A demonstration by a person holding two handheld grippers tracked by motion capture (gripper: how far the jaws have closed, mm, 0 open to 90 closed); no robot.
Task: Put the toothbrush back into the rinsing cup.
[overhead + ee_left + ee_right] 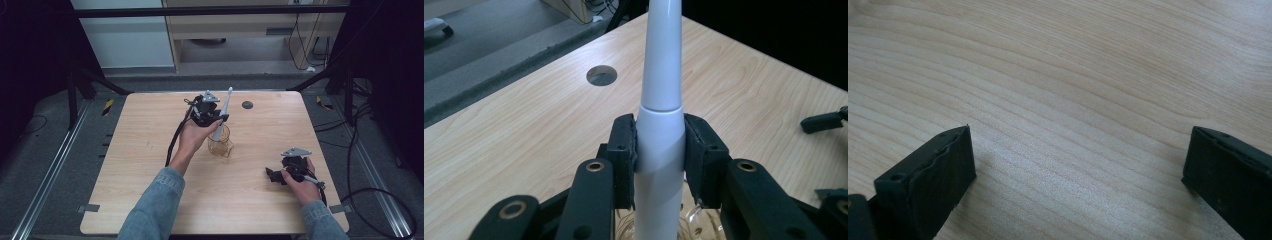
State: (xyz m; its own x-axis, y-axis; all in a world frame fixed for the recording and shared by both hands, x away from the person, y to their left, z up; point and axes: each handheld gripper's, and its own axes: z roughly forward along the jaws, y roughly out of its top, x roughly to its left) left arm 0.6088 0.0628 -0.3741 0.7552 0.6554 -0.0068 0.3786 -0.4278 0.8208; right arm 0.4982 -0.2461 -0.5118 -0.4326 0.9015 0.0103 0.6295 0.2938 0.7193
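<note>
White toothbrush (659,130) sits clamped in the left tongs (212,116), its base over the cup (219,141) just beneath; lower it straight, staying upright. Right tongs (280,175) rest apart, empty.

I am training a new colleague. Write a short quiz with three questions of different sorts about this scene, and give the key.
1. True or false: the left gripper is shut on the white electric toothbrush.
2. Multiple choice: what stands directly under the toothbrush? A) a blue bowl B) a clear amber glass cup C) a metal tray
3. Fill the gap: the right gripper has its jaws ____ over the bare wooden table.

Key: 1 true, its pads press on the handle from both sides. 2 B, the toothbrush's lower end is inside the cup. 3 open, with nothing between them.
</note>
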